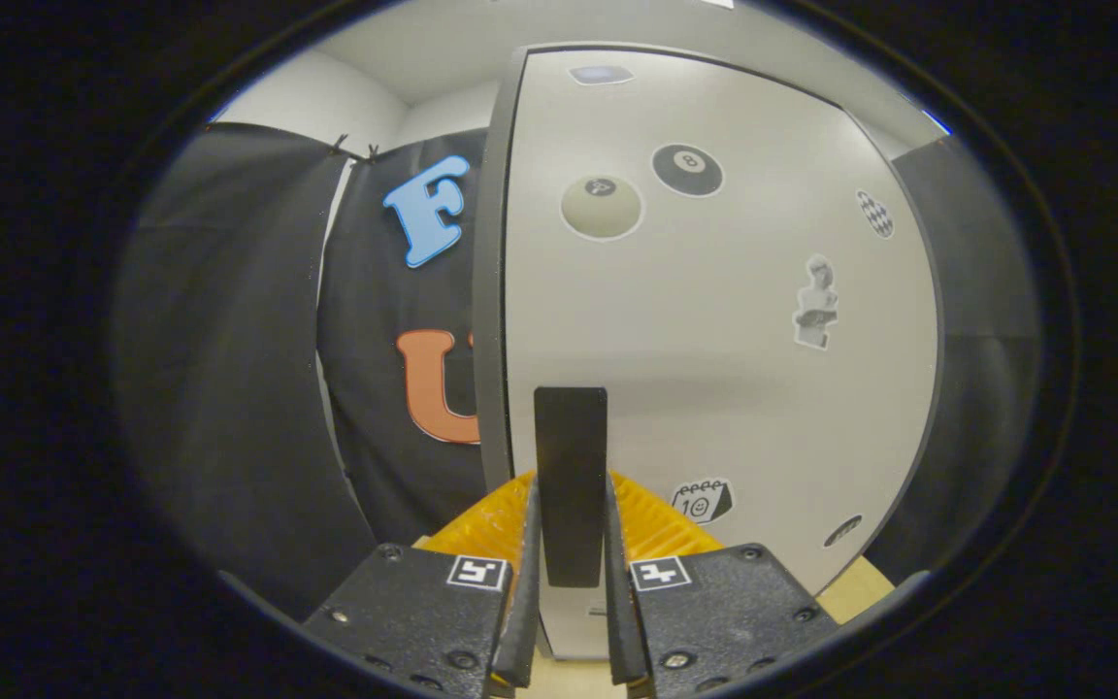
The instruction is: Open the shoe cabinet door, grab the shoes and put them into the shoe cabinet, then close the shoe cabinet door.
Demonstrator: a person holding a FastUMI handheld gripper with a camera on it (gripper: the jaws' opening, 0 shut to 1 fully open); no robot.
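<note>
White cabinet door [714,369]; hand-held gripper [571,544] clamps black handle [571,466].

Pale grey cabinet door [714,388] with black handle [571,466]; black 8-ball sticker [687,170], cream ball sticker [602,207], checkered sticker [875,214].

One cabinet door [714,340], one black handle [571,466], seven stickers

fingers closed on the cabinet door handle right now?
Yes, the gripper has both fingers pressed against the sides of the dark vertical handle on the cabinet door.
</note>
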